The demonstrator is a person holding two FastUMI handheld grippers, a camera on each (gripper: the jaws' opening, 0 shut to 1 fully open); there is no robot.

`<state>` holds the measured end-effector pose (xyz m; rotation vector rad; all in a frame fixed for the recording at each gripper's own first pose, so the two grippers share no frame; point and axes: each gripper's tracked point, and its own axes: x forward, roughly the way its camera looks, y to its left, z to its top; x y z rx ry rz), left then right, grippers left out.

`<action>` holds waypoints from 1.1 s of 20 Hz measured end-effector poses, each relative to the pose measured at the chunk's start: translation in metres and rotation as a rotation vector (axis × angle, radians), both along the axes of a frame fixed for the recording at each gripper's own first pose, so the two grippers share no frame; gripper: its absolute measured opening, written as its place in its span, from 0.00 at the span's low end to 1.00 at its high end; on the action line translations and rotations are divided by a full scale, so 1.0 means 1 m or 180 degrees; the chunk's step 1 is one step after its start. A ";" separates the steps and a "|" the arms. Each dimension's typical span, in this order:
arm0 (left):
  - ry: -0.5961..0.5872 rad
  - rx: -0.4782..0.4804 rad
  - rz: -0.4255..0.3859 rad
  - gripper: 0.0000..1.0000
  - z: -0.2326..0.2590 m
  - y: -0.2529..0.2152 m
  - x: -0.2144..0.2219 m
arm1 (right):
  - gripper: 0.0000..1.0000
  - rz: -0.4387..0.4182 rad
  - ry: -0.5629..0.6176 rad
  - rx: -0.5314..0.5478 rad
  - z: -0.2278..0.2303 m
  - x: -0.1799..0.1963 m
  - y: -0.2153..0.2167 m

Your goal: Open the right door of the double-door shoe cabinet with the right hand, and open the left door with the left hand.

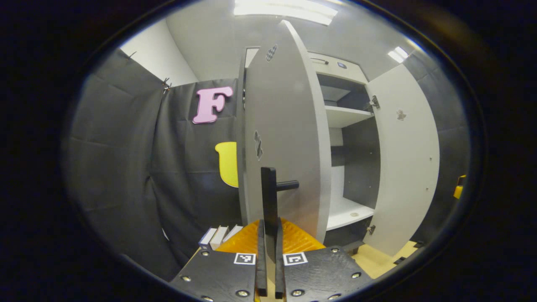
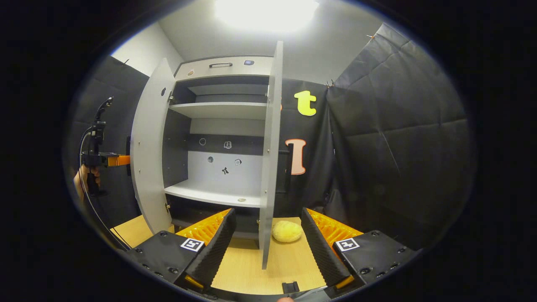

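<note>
Grey laminate shoe cabinet [image 2: 222, 126] stands at the back edge of the pale wood surface [image 2: 251, 268], both leaves swung out and the shelves exposed. Right door [image 2: 270, 159] stands edge-on toward the right gripper view, wide open; left door [image 1: 285, 138] hangs open as well, perhaps a little short of full swing. Left door's black bar handle [image 1: 269, 197] sits pinched between the fingers of the left claw [image 1: 268, 260], jaws narrowed onto it. Right claw [image 2: 268, 247] hangs wide, holding nothing, its fingers either side of the right door's lower edge without touching. Small yellow lump [image 2: 287, 231] lies on the surface near the right door's foot. Judgement: finishing pull on left door; draw along the hinge arc, not straight back, grip steady, then release cleanly.
</note>
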<state>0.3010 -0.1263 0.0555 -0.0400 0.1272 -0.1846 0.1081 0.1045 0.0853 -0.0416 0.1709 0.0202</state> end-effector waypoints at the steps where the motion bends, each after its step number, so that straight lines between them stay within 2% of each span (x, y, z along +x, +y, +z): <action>1: 0.0000 0.0045 0.0031 0.07 -0.001 0.004 0.001 | 0.96 0.0014 0.0000 0.0017 -0.001 0.000 0.007; 4: 0.0013 0.0183 0.0223 0.09 -0.004 0.022 0.002 | 0.98 0.0037 0.0007 0.0028 -0.003 0.002 0.022; 5: -0.0008 0.0253 0.0316 0.05 -0.004 0.032 0.005 | 0.98 0.0041 0.0007 0.0041 -0.004 0.003 0.025; 7: 0.0122 -0.0021 0.0250 0.00 -0.012 0.029 0.005 | 0.96 0.0067 0.0010 0.0105 -0.005 0.003 0.033; 8: 0.0156 -0.0127 0.0221 0.03 -0.012 0.026 0.003 | 0.96 0.0075 0.0011 0.0119 -0.004 0.004 0.036; 10: 0.0098 -0.0053 0.0198 0.00 -0.011 0.029 0.005 | 0.98 0.0080 0.0000 0.0119 -0.002 0.006 0.040; 13: -0.0009 0.0168 0.0223 0.02 -0.010 0.032 0.006 | 0.96 0.0133 -0.0023 0.0108 0.001 0.008 0.046; 14: -0.0027 0.0186 0.0248 0.00 -0.009 0.033 0.005 | 0.98 0.0142 -0.0030 0.0094 0.003 0.011 0.047; 17: -0.0049 0.0152 0.0322 0.00 -0.007 0.033 0.006 | 0.96 0.0187 -0.0049 0.0095 0.007 0.017 0.050; 18: -0.0061 0.0129 0.0337 0.02 -0.005 0.033 0.006 | 0.98 0.0205 -0.0058 0.0093 0.008 0.017 0.051; 19: -0.0074 0.0103 0.0330 0.00 -0.004 0.033 0.006 | 0.98 0.0220 -0.0066 0.0086 0.008 0.018 0.051; 22: -0.0143 0.0086 0.0320 0.02 0.000 0.034 0.006 | 0.96 0.0267 -0.0089 0.0064 0.010 0.022 0.049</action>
